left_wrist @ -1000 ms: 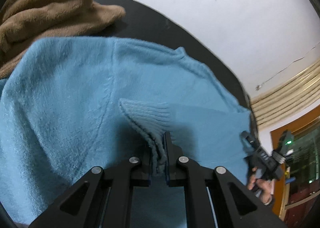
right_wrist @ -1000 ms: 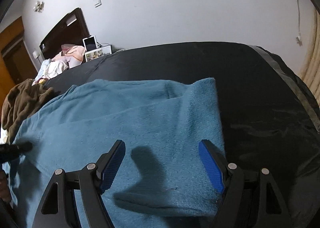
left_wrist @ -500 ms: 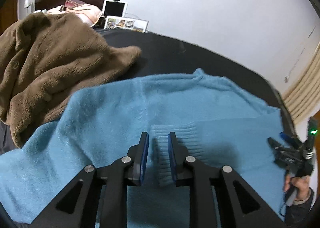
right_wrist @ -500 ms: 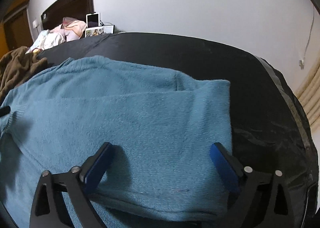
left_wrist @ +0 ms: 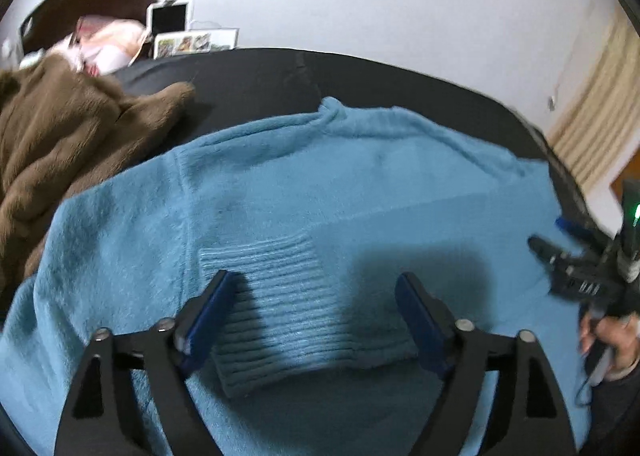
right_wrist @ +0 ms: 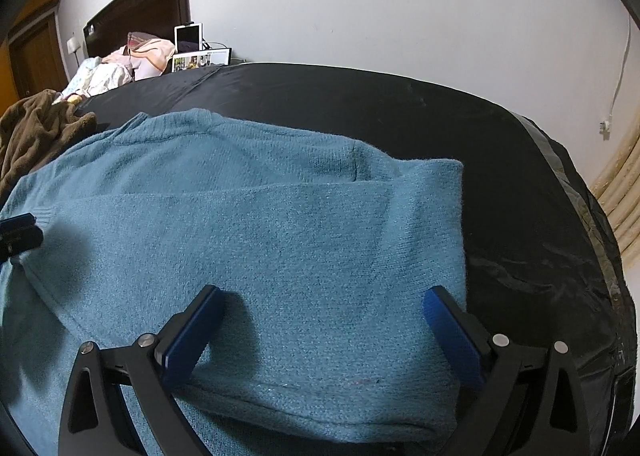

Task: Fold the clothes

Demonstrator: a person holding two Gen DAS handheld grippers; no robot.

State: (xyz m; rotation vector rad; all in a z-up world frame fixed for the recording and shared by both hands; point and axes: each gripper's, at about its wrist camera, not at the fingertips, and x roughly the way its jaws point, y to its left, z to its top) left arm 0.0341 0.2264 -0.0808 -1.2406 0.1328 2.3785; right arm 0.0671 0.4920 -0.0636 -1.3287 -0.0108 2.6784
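Note:
A light blue knit sweater [left_wrist: 320, 184] lies spread on a black cloth surface [left_wrist: 280, 80]; it also shows in the right wrist view [right_wrist: 280, 224]. Its right sleeve is folded across the body, and the ribbed cuff [left_wrist: 288, 312] lies flat below my left gripper [left_wrist: 316, 296], which is open and empty just above it. My right gripper [right_wrist: 320, 316] is open and empty above the folded sleeve near the sweater's right edge. It also shows at the right edge of the left wrist view [left_wrist: 560, 248], and the left gripper's fingertips [right_wrist: 18, 230] show at the left edge of the right wrist view.
A brown fleece garment [left_wrist: 60, 144] is heaped left of the sweater, also in the right wrist view [right_wrist: 36, 132]. A bed with pillows and a dark headboard [right_wrist: 140, 12], a tablet [right_wrist: 188, 38] and a photo frame stand behind. A white wall is beyond; curtains [right_wrist: 624, 192] hang right.
My left gripper has opened wide and let go of the ribbed cuff, which now lies flat on the sweater. The right gripper stays open and has shifted only a little.

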